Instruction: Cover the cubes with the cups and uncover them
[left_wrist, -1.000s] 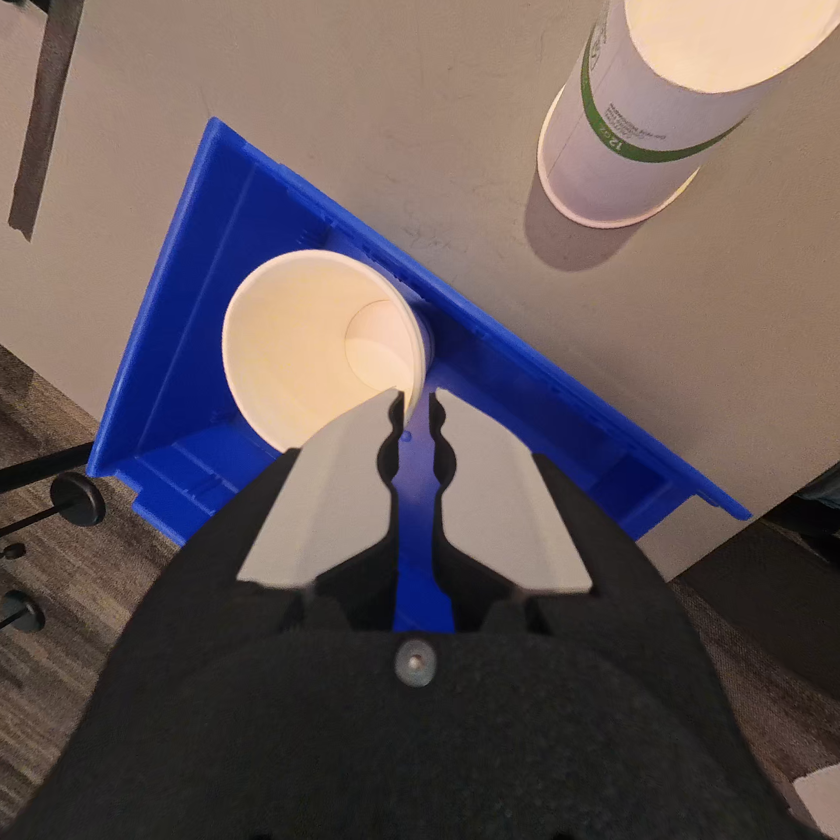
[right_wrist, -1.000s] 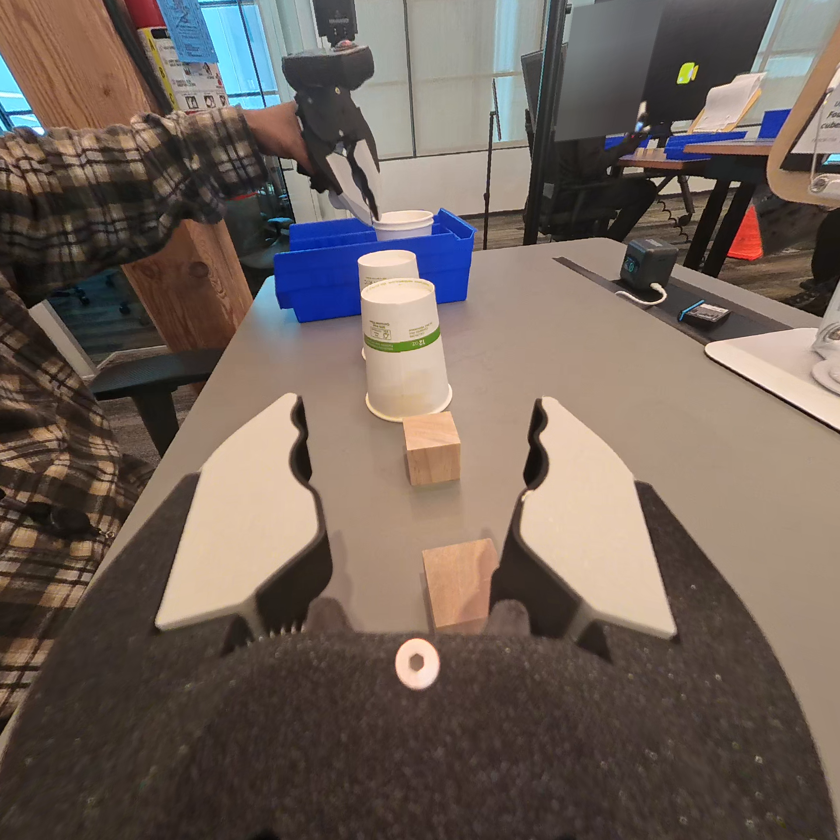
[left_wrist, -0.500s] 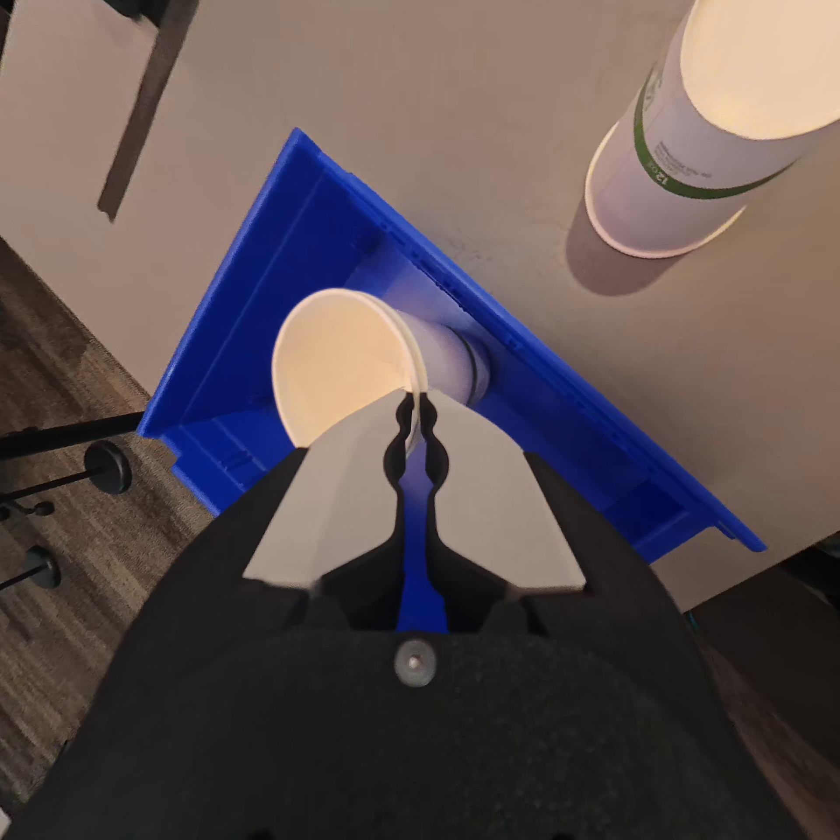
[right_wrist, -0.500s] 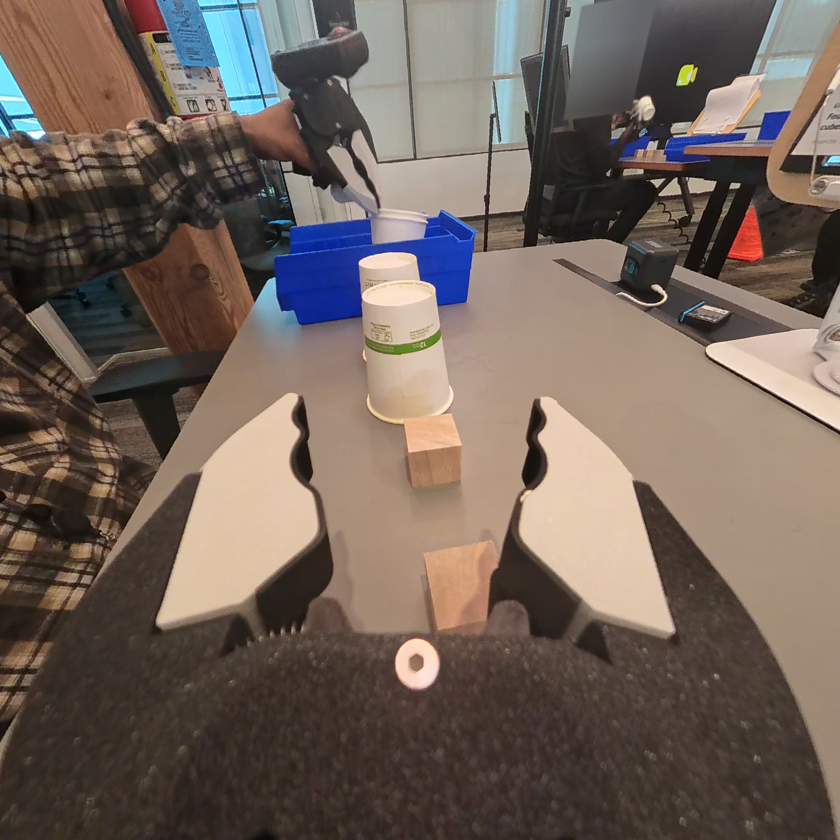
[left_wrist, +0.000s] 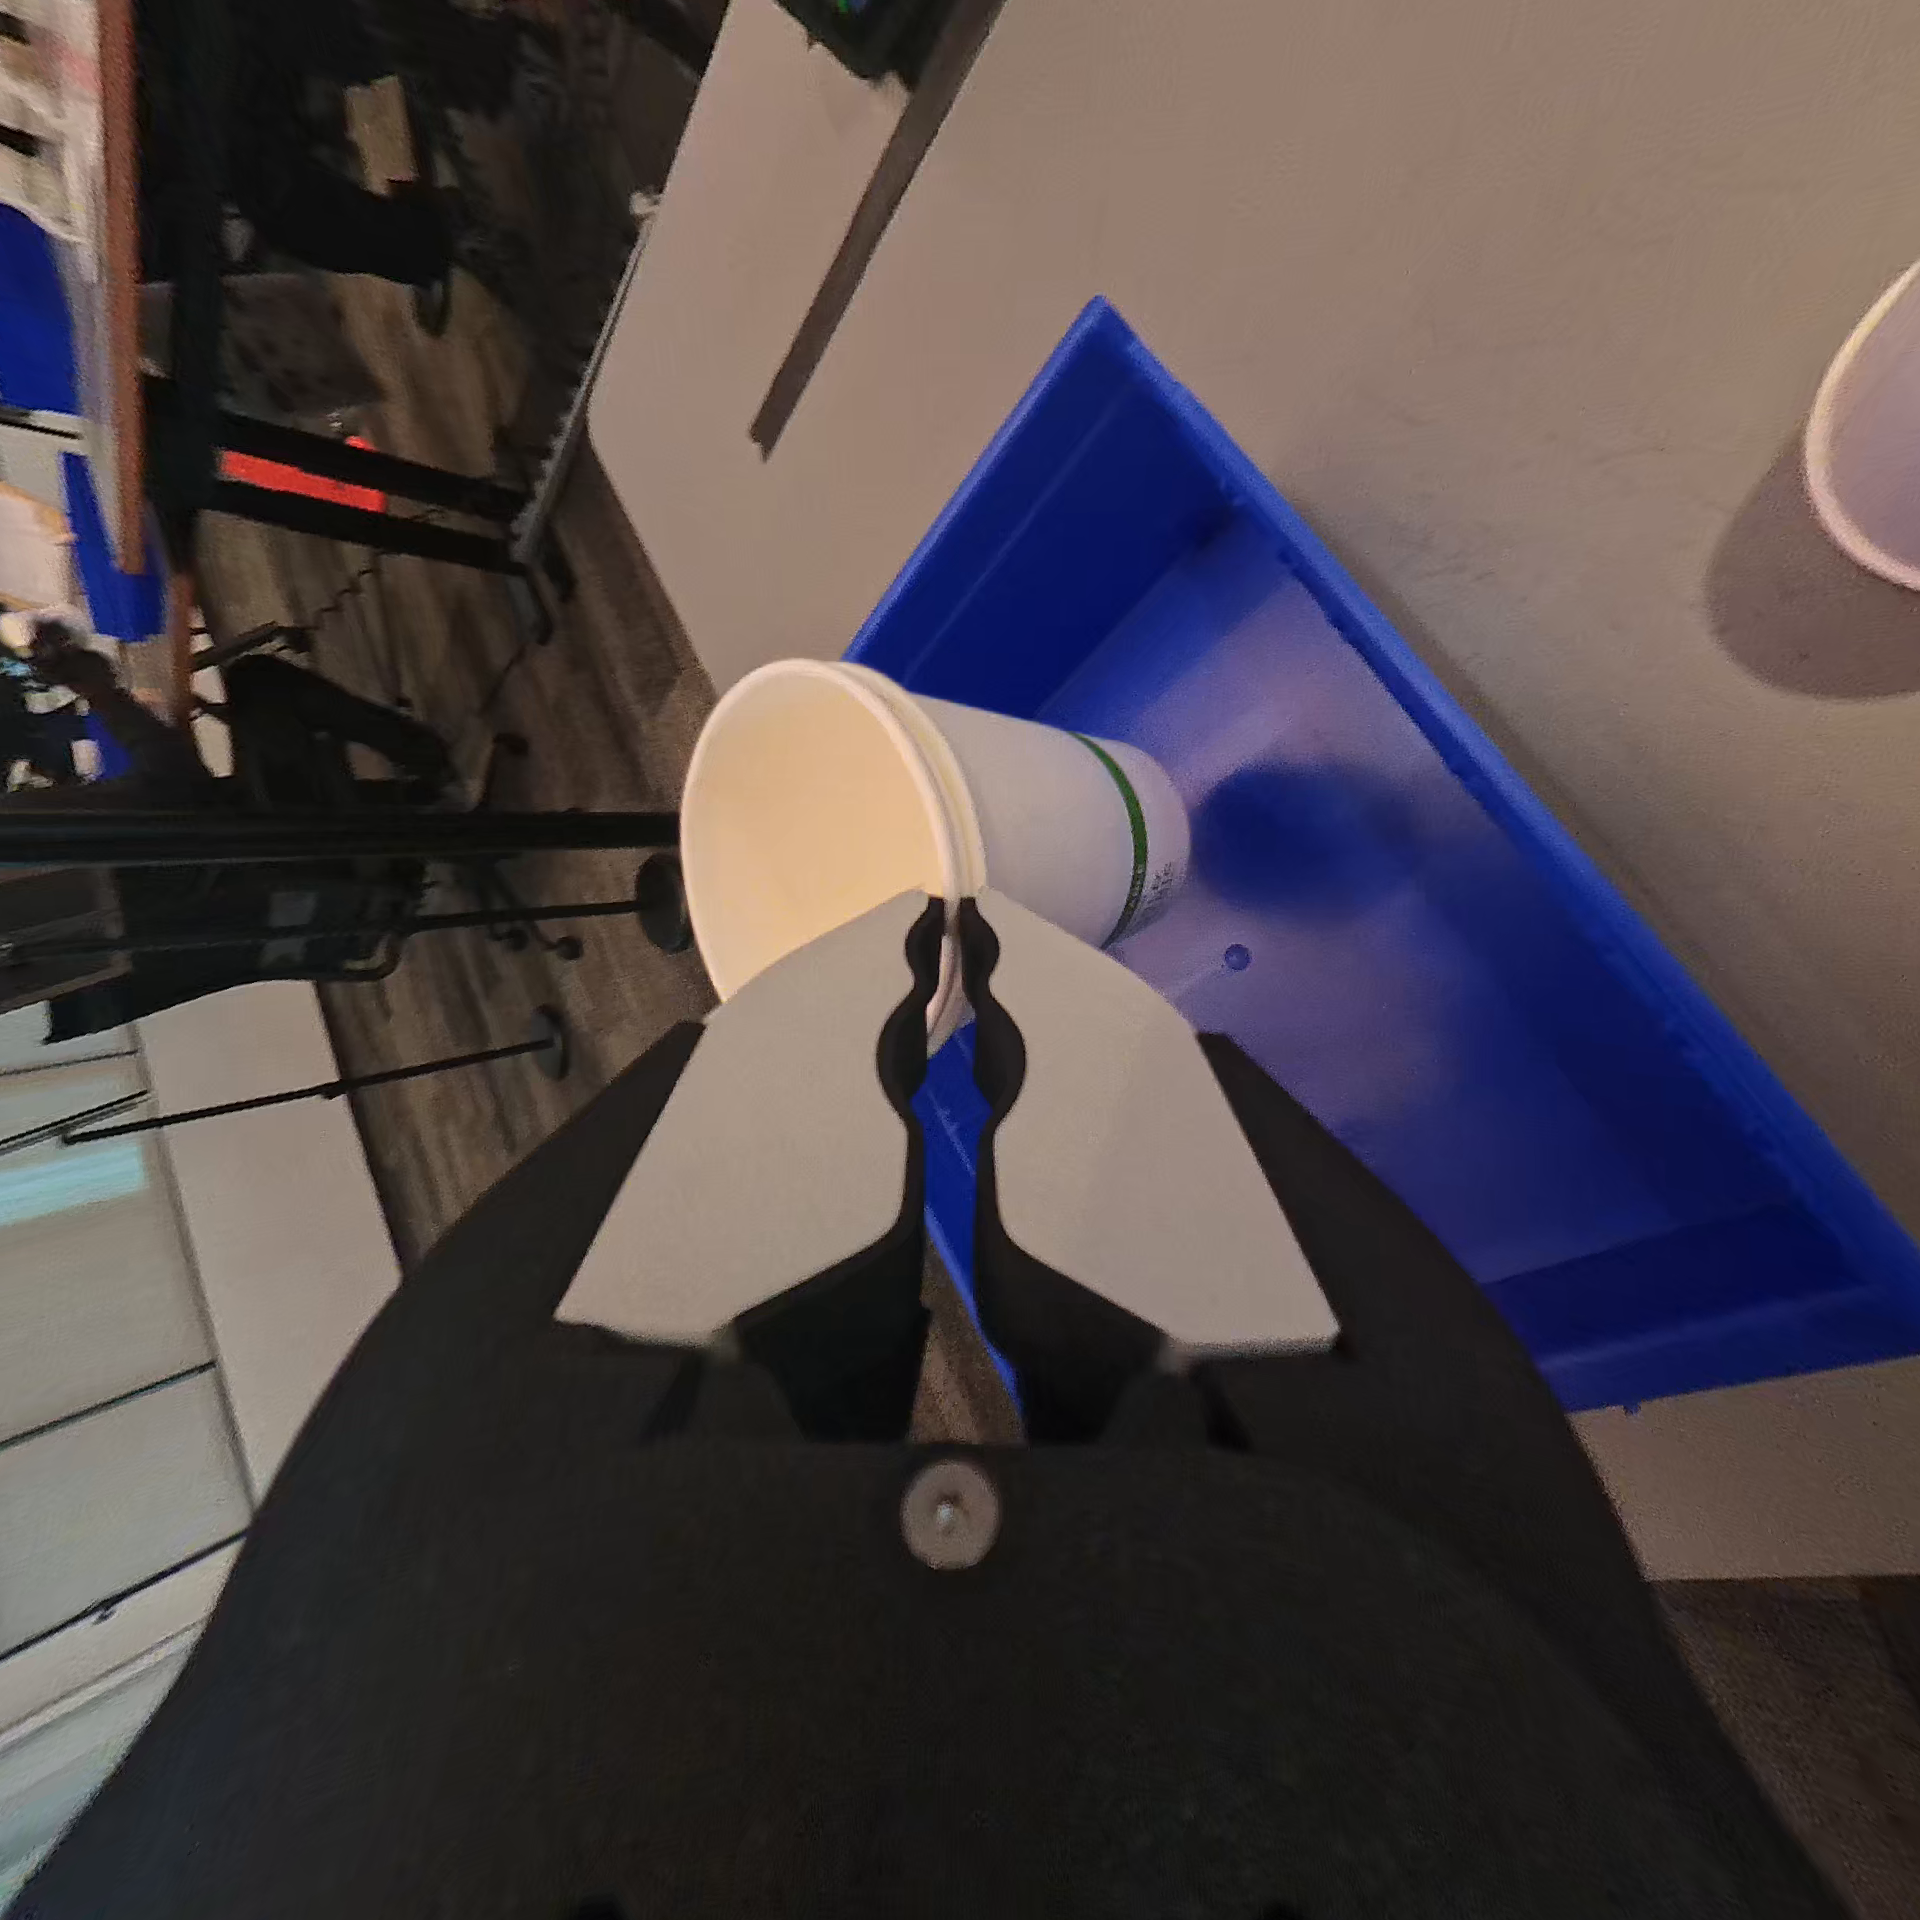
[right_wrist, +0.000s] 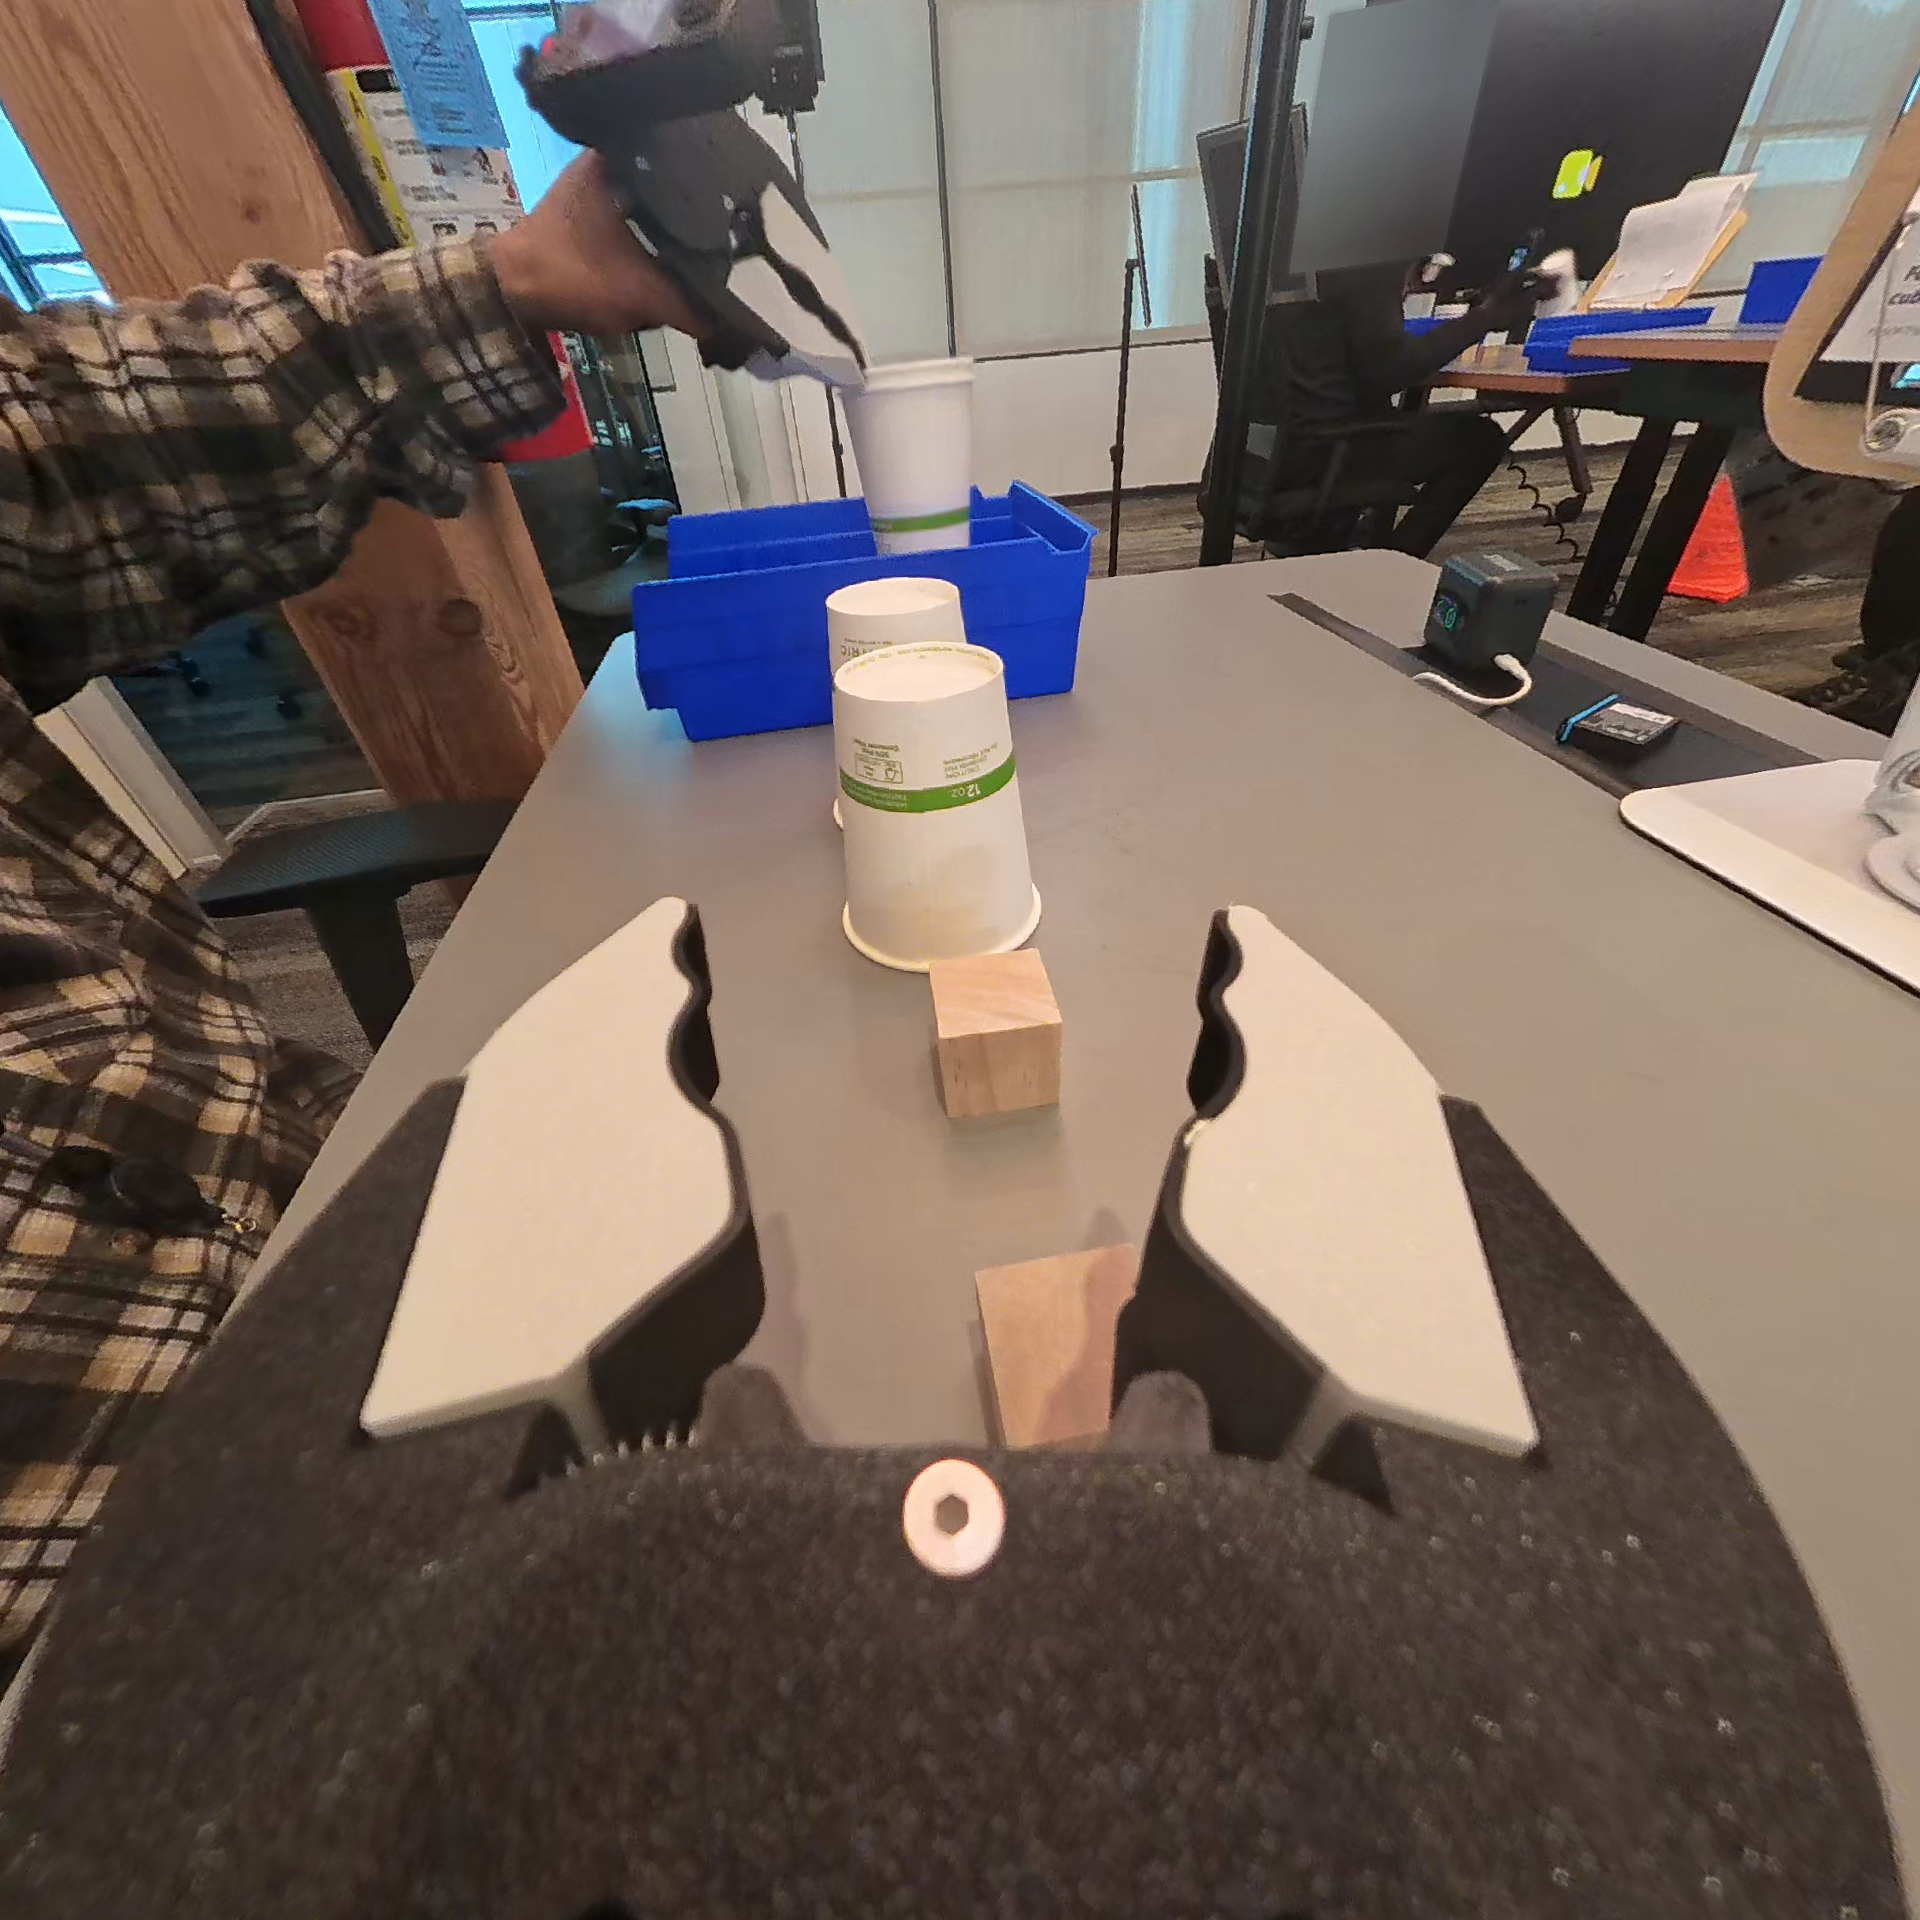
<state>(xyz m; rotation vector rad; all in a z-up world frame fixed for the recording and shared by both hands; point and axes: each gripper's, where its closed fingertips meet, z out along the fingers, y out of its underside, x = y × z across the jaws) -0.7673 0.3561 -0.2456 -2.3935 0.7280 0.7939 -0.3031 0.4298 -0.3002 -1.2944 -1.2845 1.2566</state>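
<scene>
Here the left tongs (left_wrist: 951, 914) are pinched on the rim of a white paper cup (left_wrist: 925, 821), one finger inside the mouth and one outside. That cup has a green band near its base; it hangs tilted above the blue plastic bin (left_wrist: 1351, 935), its base still below the bin's rim in the right wrist view. The bin (right_wrist: 748, 634) sits at the far left corner of the grey worktop (right_wrist: 1351, 935), and a plaid sleeve (right_wrist: 260, 395) reaches to the left tongs (right_wrist: 831, 348) there.

Just in front of the bin, two more paper cups stand upside down in a row, the farther cup (right_wrist: 894, 613) partly hidden behind the nearer cup (right_wrist: 930, 800). The nearer one carries a green band and small printed labels. A light wooden cube (right_wrist: 995, 1029) lies just beside its rim, uncovered, ahead of the right tongs (right_wrist: 956, 1049), which are spread wide and hold nothing. A second wooden cube (right_wrist: 1044, 1340) lies between their fingers, close to the right finger's base.

Near the worktop's right edge lie a small dark device with a white cable (right_wrist: 1486, 623) and a white mat (right_wrist: 1787, 842).
</scene>
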